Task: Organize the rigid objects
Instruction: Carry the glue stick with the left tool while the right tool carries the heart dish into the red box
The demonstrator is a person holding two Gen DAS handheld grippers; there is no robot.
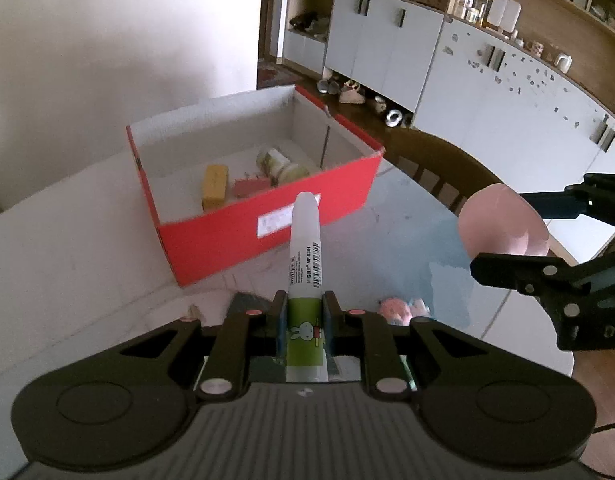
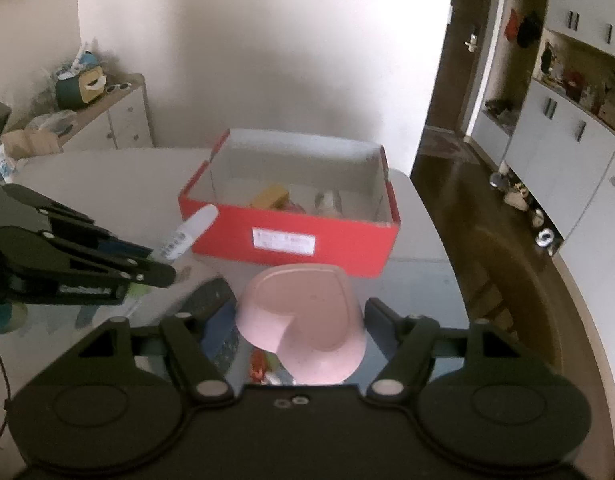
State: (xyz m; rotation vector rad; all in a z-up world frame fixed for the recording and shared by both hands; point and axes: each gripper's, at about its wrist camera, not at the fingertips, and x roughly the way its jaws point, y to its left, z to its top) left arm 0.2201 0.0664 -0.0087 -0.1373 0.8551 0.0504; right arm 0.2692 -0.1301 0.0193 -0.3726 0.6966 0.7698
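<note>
My left gripper (image 1: 305,304) is shut on a white glue tube (image 1: 305,240) with a green rabbit label, its cap pointing toward the red cardboard box (image 1: 267,232). The box stands open on the white table and holds a yellow block (image 1: 214,186), a pink piece and a jar (image 1: 281,166). My right gripper (image 2: 299,312) is shut on a pink heart-shaped bowl (image 2: 303,304), held above the table just short of the box (image 2: 287,240). The right wrist view shows the left gripper (image 2: 159,262) with the tube (image 2: 189,230) at the left. In the left wrist view, the right gripper (image 1: 499,236) and bowl (image 1: 503,224) are at the right.
A small pink soft toy (image 1: 403,308) and a dark flat object (image 2: 211,300) lie on the table (image 1: 67,248) below the grippers. A wooden chair back (image 1: 439,176) stands at the table's right edge. Cabinets line the far wall.
</note>
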